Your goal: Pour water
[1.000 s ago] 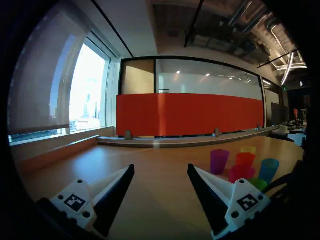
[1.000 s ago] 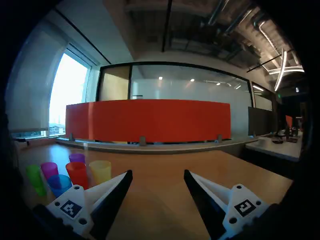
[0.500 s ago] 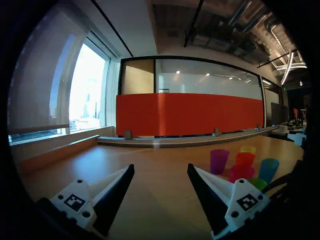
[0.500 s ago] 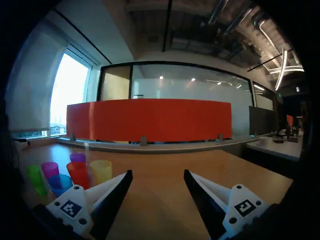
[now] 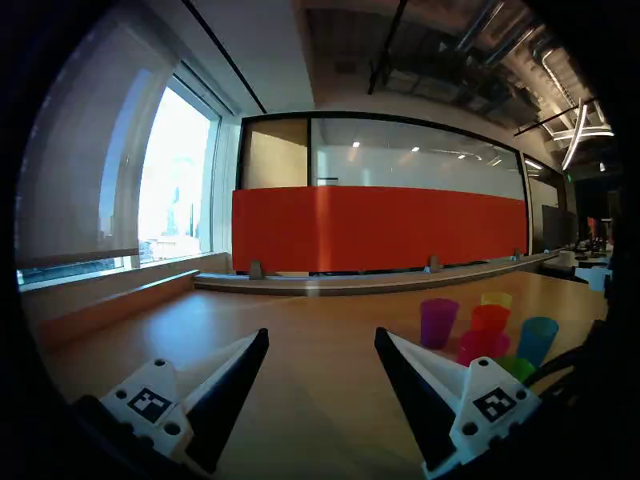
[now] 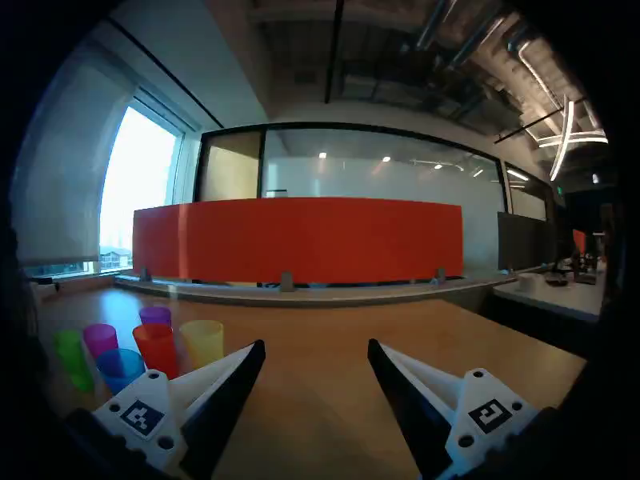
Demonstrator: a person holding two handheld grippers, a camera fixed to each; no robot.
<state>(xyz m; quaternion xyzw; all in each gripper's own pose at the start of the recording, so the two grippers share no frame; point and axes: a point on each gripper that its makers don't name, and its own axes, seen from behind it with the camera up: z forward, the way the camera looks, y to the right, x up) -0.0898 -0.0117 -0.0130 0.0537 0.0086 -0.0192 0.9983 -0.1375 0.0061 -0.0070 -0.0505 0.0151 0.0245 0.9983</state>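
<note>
Bright cups against red-orange and tan

The surface (image 5: pixel 320 308) is light brown wood tone, the partition (image 5: pixel 376 228) plain red-orange. The cups: purple cup (image 5: pixel 438 322), yellow cup (image 5: pixel 496 300), red cup (image 5: pixel 490 318), pink cup (image 5: pixel 482 346), blue cup (image 5: pixel 537 339), green cup (image 5: pixel 516 366). The left tool (image 5: pixel 321 331) and right tool (image 6: pixel 315 343) are white with black inner faces, each bearing a black-and-white square marker (image 5: pixel 150 402).

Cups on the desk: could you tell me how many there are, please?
6, clustered left of the right gripper: green, magenta, purple, red, yellow and blue cups.
</note>
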